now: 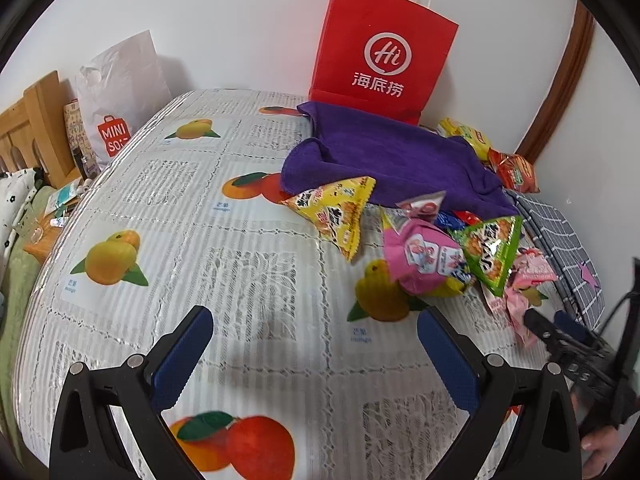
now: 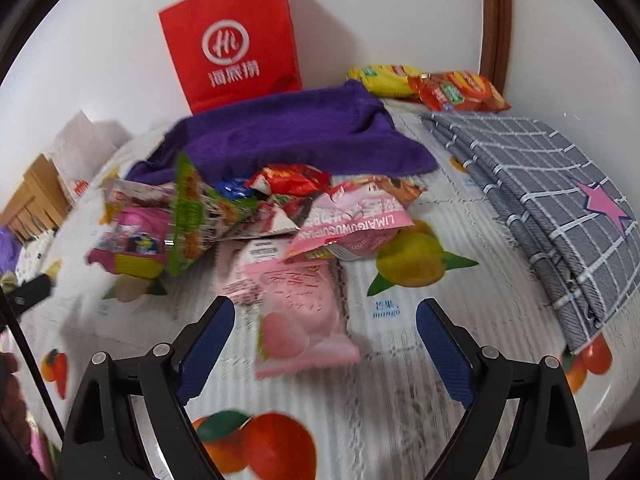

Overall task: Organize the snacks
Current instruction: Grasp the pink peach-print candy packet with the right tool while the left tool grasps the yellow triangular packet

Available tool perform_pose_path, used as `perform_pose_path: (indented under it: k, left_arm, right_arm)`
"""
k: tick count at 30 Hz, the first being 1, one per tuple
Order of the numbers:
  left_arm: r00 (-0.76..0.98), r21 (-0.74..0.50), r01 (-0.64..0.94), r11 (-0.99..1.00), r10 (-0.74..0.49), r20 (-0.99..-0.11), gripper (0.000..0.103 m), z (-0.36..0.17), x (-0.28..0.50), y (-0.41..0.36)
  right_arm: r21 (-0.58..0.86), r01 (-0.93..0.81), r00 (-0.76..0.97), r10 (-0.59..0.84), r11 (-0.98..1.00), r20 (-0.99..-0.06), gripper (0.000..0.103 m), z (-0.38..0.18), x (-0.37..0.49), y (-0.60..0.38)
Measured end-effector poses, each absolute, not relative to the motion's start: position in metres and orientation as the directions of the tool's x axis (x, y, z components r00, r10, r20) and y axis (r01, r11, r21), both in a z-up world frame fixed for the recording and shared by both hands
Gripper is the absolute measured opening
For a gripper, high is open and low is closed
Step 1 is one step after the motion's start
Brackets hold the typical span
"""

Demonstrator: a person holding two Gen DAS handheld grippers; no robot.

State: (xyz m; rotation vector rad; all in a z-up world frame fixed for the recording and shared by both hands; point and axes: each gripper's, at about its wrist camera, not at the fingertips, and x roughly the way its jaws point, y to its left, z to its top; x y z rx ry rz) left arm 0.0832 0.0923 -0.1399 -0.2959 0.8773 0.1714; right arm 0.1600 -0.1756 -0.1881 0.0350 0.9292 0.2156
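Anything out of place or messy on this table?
Yes. Snack packets lie in a loose, overlapping heap against a rumpled purple towel, and two more packets sit apart by the wall behind a grey cloth. Nothing looks spilled or torn.

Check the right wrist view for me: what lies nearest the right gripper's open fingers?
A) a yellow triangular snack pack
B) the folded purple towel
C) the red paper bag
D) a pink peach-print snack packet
D: the pink peach-print snack packet lies on the tablecloth just ahead of the open right gripper, nearer its left finger; nothing is gripped.
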Motion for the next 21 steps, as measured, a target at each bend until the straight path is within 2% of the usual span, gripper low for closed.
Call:
perform_pose_path:
  k: [1,2,6,8,10,13,21]
  left_arm:
    - [0.63,-0.188,-0.266,0.945,0.023,-0.776,0.102,-0.141,0.085,0.094]
    - [0.629,-0.19,-0.264,0.946,0.02,-0.777,0.102,-0.142,0.088,0.095]
    - [0.627,-0.193,-0.263,0.945,0.016,-0.779,0.101,-0.146,0.102,0.097]
    - [0.624,-0.192,-0.267,0.944,0.017,-0.781,0.1,-0.147,0.109,0.097]
    - [0.613,-0.176,-0.274,0.945,0.031,-0.789,0.1,-0.149,0.118,0.096]
    - [0.589,-0.121,-0.289,0.95,0.077,-0.804,0.097,-0.151,0.13,0.095]
    - [0.582,-0.102,-0.269,0.958,0.077,-0.809,0.094,-0.158,0.161,0.098]
  right_arm:
    - [0.133,-0.166,0.557,0.205,0.977,-0.805,0.079,-0.195,0.165,-0.176]
    - [0.137,-0.163,0.547,0.206,0.977,-0.811,0.076,-0.198,0.167,-0.177]
    - [0.072,-0.177,0.583,0.164,0.982,-0.796,0.073,-0.199,0.164,-0.172]
    - [0.038,-0.179,0.594,0.139,0.983,-0.792,0.061,-0.2,0.163,-0.171]
    - [0.032,-0.176,0.598,0.133,0.984,-0.79,0.054,-0.199,0.16,-0.174]
    - [0.029,-0.174,0.593,0.128,0.984,-0.795,0.054,-0.199,0.16,-0.182]
    - [0.025,-0.143,0.618,0.109,0.989,-0.779,0.054,-0.202,0.158,-0.193]
